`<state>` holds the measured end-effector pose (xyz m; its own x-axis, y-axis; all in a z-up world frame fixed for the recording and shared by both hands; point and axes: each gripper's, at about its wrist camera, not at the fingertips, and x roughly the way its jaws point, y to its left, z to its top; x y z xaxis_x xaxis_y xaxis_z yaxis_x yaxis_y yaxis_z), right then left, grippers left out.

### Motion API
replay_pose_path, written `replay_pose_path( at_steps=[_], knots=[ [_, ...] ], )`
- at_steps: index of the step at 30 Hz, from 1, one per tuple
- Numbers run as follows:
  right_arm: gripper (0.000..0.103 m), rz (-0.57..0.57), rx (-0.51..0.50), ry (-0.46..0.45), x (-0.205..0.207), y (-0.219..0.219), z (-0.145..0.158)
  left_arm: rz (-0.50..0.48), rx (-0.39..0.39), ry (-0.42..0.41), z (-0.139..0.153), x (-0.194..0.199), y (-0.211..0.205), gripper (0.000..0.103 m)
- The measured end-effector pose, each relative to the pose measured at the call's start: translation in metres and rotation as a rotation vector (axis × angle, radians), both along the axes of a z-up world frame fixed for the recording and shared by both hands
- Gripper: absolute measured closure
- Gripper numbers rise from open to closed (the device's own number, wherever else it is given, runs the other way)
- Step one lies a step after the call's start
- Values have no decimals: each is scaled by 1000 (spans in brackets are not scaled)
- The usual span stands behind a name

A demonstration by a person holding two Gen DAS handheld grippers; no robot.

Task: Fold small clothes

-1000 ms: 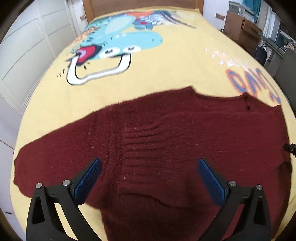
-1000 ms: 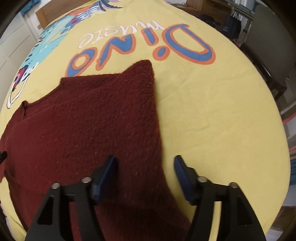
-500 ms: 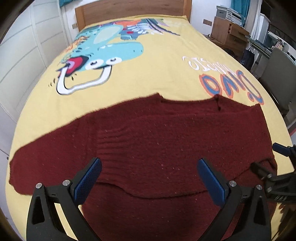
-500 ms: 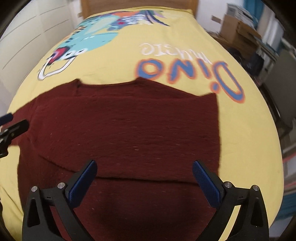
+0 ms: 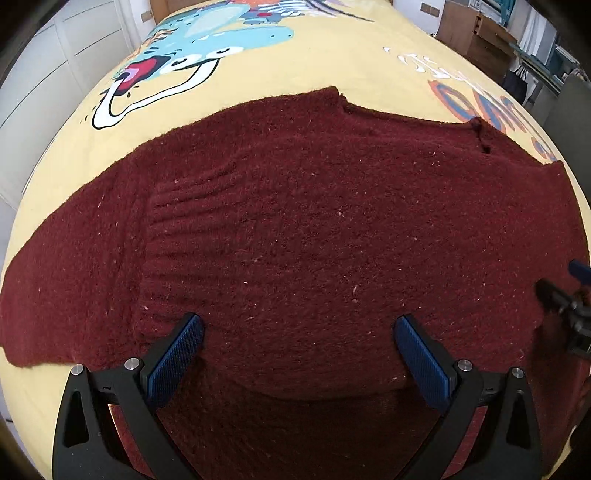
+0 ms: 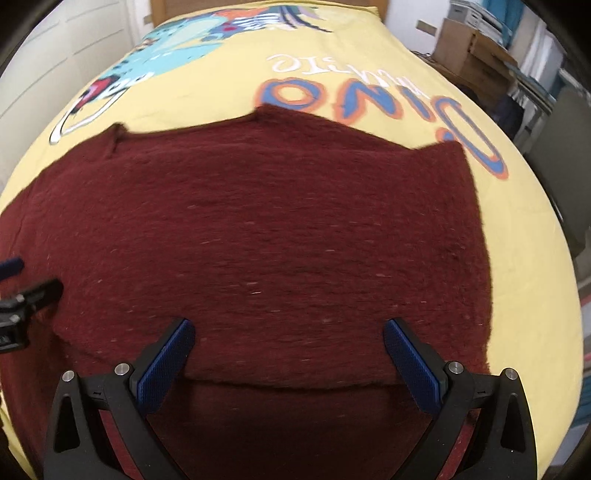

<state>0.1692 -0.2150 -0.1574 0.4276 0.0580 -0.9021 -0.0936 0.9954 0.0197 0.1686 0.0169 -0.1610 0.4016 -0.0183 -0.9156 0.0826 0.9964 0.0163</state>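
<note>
A dark red knitted sweater (image 5: 314,229) (image 6: 277,240) lies flat across the yellow cartoon bedspread (image 5: 332,55), with one sleeve stretched out to the left and a folded flap lying over its body. My left gripper (image 5: 297,332) hovers open just above the flap's near edge, nothing between its blue pads. My right gripper (image 6: 286,338) also stands wide open above the same folded edge, further right on the sweater. Each gripper shows at the side edge of the other's view.
The bedspread (image 6: 369,44) carries a blue dinosaur print and orange-blue lettering. White cupboard doors (image 5: 44,74) run along the left. Wooden furniture and boxes (image 5: 476,33) stand at the right, beside a chair.
The right gripper has opened wide and swung from the sweater's right edge to over its middle. The left gripper has sunk closer to the sweater. A flap now lies folded over the body.
</note>
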Motion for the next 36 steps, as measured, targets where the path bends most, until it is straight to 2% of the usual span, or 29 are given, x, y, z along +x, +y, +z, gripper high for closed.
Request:
replay_pose_path(
  at_steps=[7, 19, 22, 25, 27, 30, 36],
  knots=[
    [0, -28, 28, -6, -2, -27, -4, 4, 20, -4, -2, -3, 1, 1],
    [0, -35, 29, -57, -9, -24, -11, 19, 36, -19, -4, -7, -1, 1],
    [0, -38, 13, -37, -9, -21, -9, 8, 42, 4, -2, -3, -2, 1],
    [0, -33, 7, -8, -12, -18, 3, 4, -8, 52, 5, 2, 7, 1],
    [0, -26, 10, -5, -18, -16, 13, 8, -58, 83, 14, 4, 21, 1],
    [0, -3, 14, -8, -31, -12, 29, 65, -108, 79, 33, 2, 52, 1],
    [0, 16, 46, -3, -64, -5, 50, 299, -137, 23, 66, -18, 163, 1]
  ],
)
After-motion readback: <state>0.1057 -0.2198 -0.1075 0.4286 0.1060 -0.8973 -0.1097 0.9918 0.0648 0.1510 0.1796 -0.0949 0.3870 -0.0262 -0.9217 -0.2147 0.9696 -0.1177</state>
